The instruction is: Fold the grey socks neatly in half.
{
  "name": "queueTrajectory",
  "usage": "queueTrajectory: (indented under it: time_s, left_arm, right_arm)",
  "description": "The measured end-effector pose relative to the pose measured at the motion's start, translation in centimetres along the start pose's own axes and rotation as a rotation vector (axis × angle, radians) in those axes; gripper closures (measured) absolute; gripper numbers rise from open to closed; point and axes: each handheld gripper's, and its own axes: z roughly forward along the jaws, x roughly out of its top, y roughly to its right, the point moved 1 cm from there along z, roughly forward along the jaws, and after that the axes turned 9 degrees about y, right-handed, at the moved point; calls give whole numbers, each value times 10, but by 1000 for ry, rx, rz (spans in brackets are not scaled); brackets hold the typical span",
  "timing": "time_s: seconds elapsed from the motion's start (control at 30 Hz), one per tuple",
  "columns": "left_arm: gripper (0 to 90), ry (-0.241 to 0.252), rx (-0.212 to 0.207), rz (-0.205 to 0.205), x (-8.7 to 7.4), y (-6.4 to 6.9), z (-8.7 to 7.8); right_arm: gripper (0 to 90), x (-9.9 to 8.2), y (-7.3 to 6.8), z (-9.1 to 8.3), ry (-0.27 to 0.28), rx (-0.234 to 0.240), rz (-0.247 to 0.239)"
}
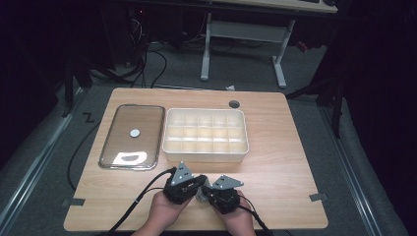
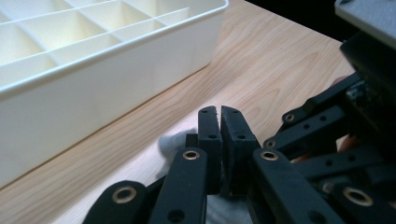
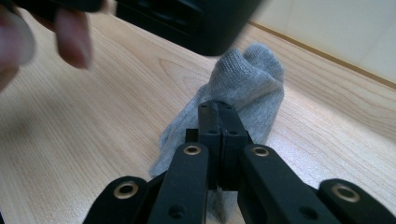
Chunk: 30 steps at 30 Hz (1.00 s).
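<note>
Grey sock [image 3: 247, 88] lies pinched between the right gripper [image 3: 218, 108]'s pressed jaws; the left gripper [image 2: 219, 112]'s jaws sit nearly together just above it.

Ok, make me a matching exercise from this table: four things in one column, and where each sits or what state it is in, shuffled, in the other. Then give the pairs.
Things:
1. grey sock
2. cream compartment tray
3. clear lid
4. right tongs

Places and states:
A. flat at the table's left, left of the divided box
B. at the near edge, between the two hands
C. jaws together over grey fabric
D. mid-table, every cell empty

Pairs: 1-B, 2-D, 3-A, 4-C
</note>
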Motion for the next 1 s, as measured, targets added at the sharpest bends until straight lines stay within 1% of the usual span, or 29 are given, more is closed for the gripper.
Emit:
queueTrajectory:
  time_s: [0.07, 0.13, 0.2, 0.23, 0.27, 0.33, 0.4, 0.53, 0.57, 0.73, 0.77, 0.87, 1.0]
  left_arm:
    - [871, -17, -7, 1, 1, 2, 7]
    - [871, -36, -4, 13, 1, 2, 13]
    - [873, -58, -11, 5, -1, 1, 18]
    - [875, -69, -7, 9, -2, 0, 20]
    - [876, -83, -1, 10, -3, 0, 21]
    - [883, -95, 13, 21, -6, -3, 22]
    - [886, -102, 38, 39, -8, -5, 20]
    - [892, -119, 66, 58, -12, -10, 19]
    - [892, -118, 67, 55, -13, -11, 19]
    - [900, -124, 73, 81, -16, -12, 20]
    - [900, -122, 71, 85, -17, -13, 20]
    - [900, -105, 68, 79, -21, -15, 19]
    - [900, -93, 64, 86, -24, -16, 18]
  right_arm:
    - [900, 0, 1, 0, 2, 4, 1]
    - [900, 0, 1, 0, 0, 8, 3]
    - [900, -1, 2, 0, 8, 14, 7]
    - [900, -1, 3, 0, 10, 17, 11]
    - [900, -1, 3, 0, 11, 21, 12]
    - [900, -1, 4, 0, 11, 24, 11]
    - [900, -1, 4, 0, 11, 26, 11]
    - [900, -1, 5, 0, 12, 32, 16]
    - [900, -1, 5, 0, 12, 32, 15]
    - [900, -2, 5, 0, 14, 34, 15]
    - [900, -2, 5, 0, 15, 35, 15]
    - [900, -2, 5, 0, 18, 35, 21]
    - [900, -3, 5, 0, 20, 34, 20]
